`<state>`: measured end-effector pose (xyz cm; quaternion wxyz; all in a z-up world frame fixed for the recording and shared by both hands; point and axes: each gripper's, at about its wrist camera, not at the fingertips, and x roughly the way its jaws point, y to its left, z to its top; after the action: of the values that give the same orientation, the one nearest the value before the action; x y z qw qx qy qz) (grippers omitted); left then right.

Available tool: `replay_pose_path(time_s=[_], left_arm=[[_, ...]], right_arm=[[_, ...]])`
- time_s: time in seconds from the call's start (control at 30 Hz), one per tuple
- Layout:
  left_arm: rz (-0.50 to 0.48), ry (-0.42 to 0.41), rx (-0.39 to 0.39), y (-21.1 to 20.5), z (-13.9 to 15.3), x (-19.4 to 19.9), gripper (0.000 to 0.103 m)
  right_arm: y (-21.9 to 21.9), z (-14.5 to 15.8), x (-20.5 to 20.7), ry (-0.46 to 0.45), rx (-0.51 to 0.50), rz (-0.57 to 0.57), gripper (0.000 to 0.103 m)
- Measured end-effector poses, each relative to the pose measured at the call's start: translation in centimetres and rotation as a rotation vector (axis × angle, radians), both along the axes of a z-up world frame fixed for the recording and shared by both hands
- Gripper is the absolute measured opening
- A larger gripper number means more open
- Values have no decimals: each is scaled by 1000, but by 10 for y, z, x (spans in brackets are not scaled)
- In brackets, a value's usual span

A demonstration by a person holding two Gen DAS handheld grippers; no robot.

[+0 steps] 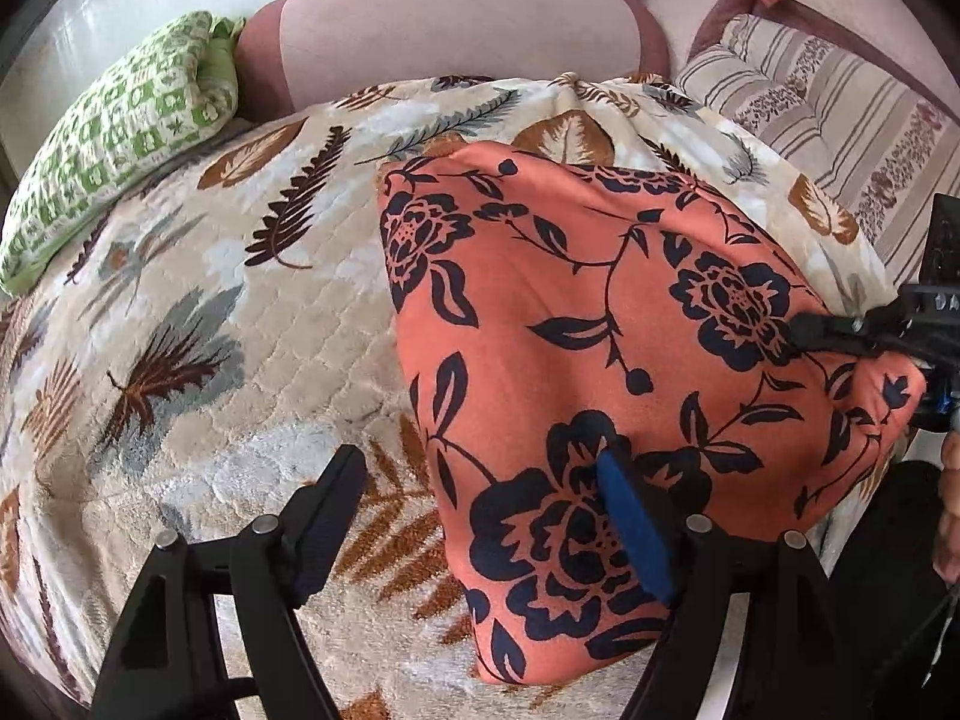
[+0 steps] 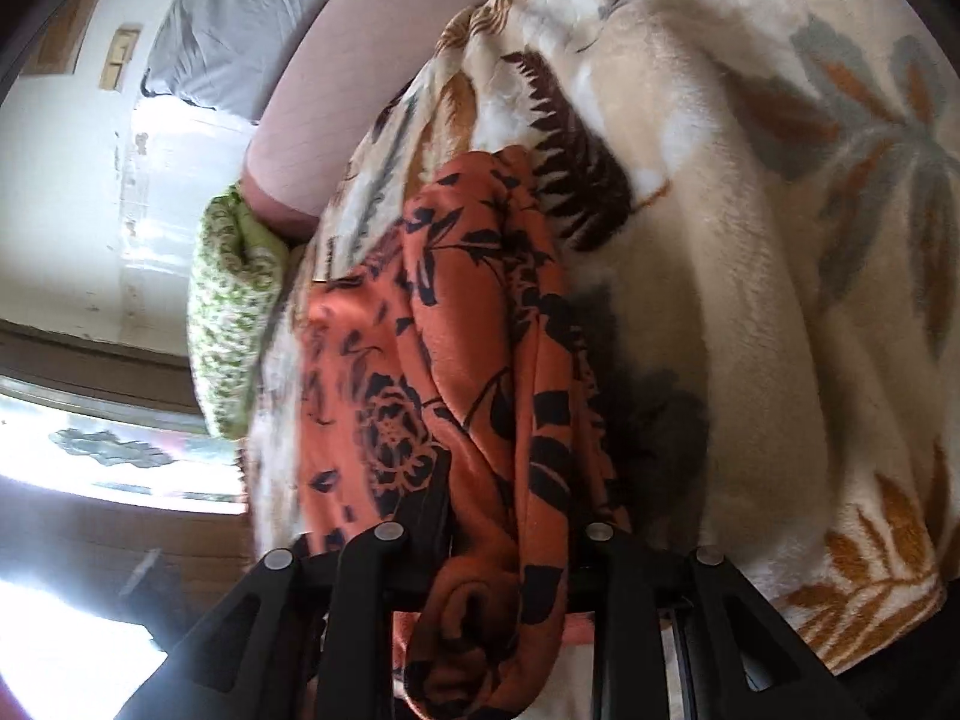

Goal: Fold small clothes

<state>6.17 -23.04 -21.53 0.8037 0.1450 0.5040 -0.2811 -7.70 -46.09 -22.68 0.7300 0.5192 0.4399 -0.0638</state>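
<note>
Satin-smooth orange floral cloth (image 1: pixel 600 324) drapes plush leaf-print blanket (image 1: pixel 240 360), bunched in right claw (image 2: pixel 498 540); left claw (image 1: pixel 486 516) wide.

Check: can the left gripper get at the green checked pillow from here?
Probably yes. The left gripper is open and holds nothing, and only bare leaf-print blanket lies between it and the green checked pillow.

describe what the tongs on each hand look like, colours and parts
Both are black plastic with triangular cut-outs and round silver pivot pins. The left tongs carry blue pads on their fingers. The right tongs show the same black linkage, their pads hidden by cloth.
</note>
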Motion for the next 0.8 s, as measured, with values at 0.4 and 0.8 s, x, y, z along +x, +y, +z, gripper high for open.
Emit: replay_pose_path(time_s=[0.4, 0.8], left_arm=[[7, 42, -31, 0, -19, 6, 86], [17, -91, -8, -4, 5, 1, 86]], right_arm=[[-34, 12, 73, 11, -155, -15, 75], [17, 58, 137, 80, -642, 239, 15]])
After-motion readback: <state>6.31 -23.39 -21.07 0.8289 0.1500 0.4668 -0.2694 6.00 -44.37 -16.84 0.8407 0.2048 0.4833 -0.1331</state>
